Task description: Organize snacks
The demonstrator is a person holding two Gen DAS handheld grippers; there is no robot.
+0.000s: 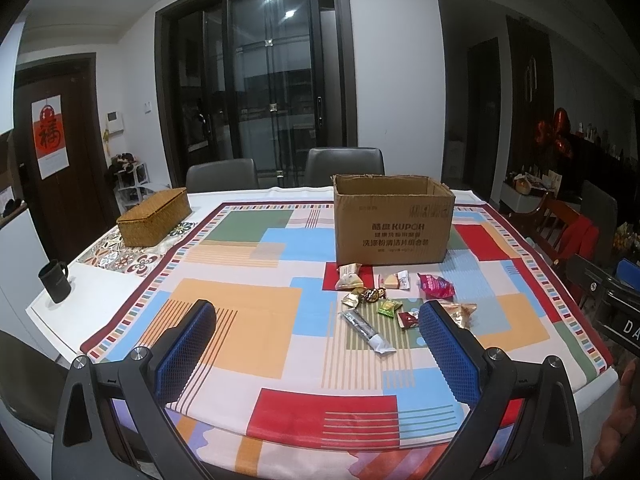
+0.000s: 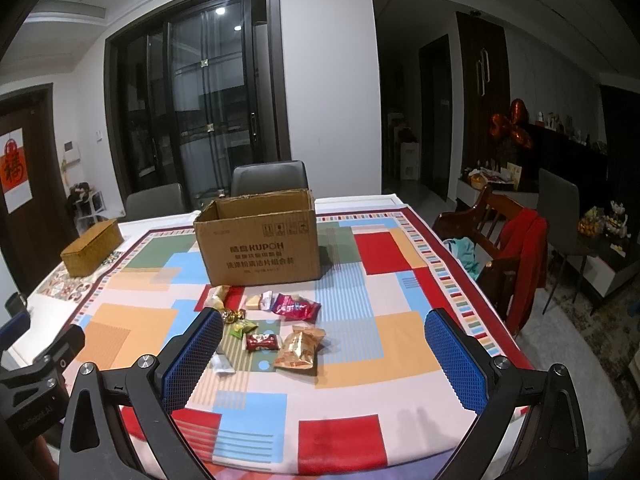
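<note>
An open cardboard box [image 1: 394,222] [image 2: 260,240] stands on the patterned tablecloth. In front of it lie several small snack packets: a silver stick pack [image 1: 366,330], a green candy [image 1: 389,307] [image 2: 242,328], a dark red candy [image 2: 261,342], a golden bag [image 2: 299,347] and a pink-red bag [image 1: 436,285] [image 2: 296,307]. My left gripper [image 1: 318,320] hovers open above the cloth, short of the snacks, nothing between its blue pads. My right gripper [image 2: 324,328] is open too, held above the near part of the table with the pile between its fingers in view.
A woven lidded basket [image 1: 154,216] [image 2: 92,252] sits at the far left, with a black mug [image 1: 56,286] near the left edge. Grey chairs [image 1: 344,166] stand behind the table. A wooden chair with a red garment [image 2: 516,264] is at the right edge.
</note>
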